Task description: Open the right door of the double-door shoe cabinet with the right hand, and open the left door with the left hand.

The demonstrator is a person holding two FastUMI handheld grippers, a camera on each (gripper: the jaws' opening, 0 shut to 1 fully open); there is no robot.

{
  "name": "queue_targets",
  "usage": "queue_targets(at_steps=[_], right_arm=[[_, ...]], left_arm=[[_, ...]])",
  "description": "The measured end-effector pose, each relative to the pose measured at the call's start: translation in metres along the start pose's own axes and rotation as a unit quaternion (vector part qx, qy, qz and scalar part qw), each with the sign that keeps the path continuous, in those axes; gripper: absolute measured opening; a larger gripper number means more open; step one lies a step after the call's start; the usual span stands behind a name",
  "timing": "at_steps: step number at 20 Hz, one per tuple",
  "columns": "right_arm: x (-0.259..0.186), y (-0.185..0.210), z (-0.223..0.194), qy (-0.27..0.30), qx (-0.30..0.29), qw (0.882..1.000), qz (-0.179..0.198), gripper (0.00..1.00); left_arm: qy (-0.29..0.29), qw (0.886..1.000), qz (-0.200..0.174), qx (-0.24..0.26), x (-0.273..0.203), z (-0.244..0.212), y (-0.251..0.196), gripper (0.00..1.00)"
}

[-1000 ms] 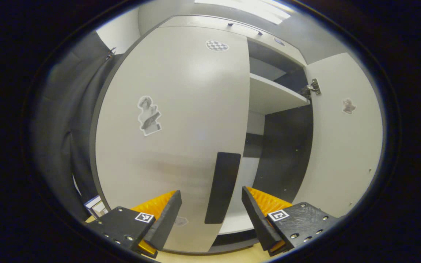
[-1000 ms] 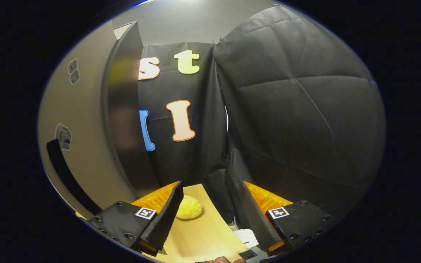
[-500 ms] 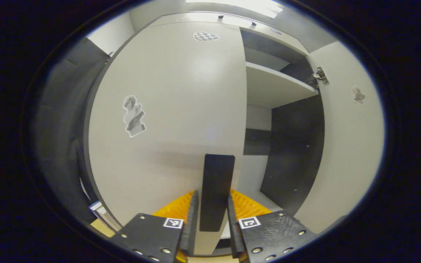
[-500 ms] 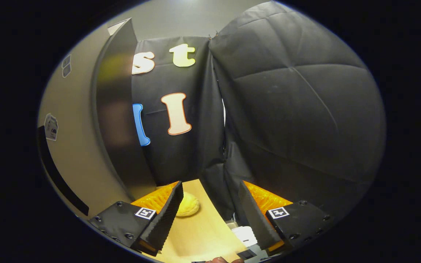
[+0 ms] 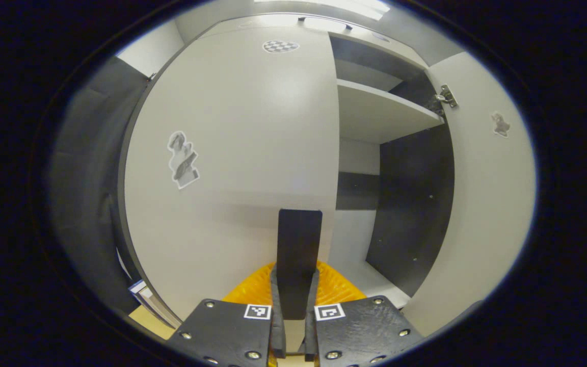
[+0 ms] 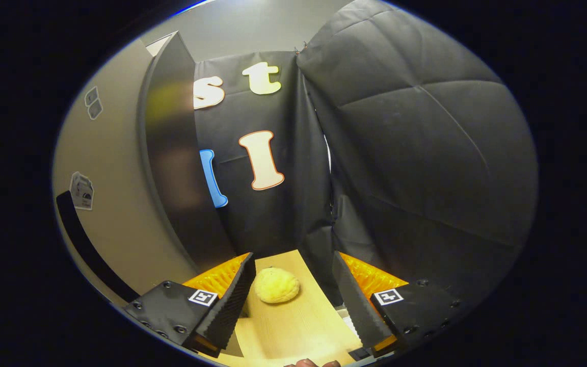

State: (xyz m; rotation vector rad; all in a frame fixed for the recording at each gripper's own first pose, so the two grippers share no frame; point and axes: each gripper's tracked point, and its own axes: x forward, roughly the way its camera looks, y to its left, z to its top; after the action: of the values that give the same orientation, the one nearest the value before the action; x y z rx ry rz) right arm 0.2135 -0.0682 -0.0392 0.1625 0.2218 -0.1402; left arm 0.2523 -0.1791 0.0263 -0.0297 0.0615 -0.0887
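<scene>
Shoe cabinet stands straight ahead of our left gripper, its right half already swung wide. We see the left door flat in front of us, seemingly closed against the carcass, with a dark upright handle near its inner edge. Our left gripper's two fingers press on the lower end of that handle, one on each side, so the tongs are clamped on it. A small sticker sits on the door up and to the left of our fingers, and a checkered mark lies near the door's top. To the right of the handle the cabinet's inside is exposed: a pale shelf up high and a dark side panel below it. Farther right, the right door stands open, its hinge near the top.

Our right gripper holds nothing; its fingers are spread apart with bare space between them. Beyond and between them a wooden floor board carries a yellow round lump. To the left of this gripper we see the open right door's face with its dark handle, and the door's dark edge stands just ahead-left. We cannot tell what the yellow lump is.
</scene>
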Motion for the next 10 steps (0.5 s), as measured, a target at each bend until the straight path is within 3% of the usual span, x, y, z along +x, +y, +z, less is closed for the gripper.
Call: queue_targets(at_steps=[10], right_arm=[[-0.037, 0.007, 0.002, -0.014, 0.010, 1.000, -0.016, 0.95]], left_arm=[[0.000, 1.000, -0.019, -0.016, -0.021, 0.000, 0.004, 0.16]])
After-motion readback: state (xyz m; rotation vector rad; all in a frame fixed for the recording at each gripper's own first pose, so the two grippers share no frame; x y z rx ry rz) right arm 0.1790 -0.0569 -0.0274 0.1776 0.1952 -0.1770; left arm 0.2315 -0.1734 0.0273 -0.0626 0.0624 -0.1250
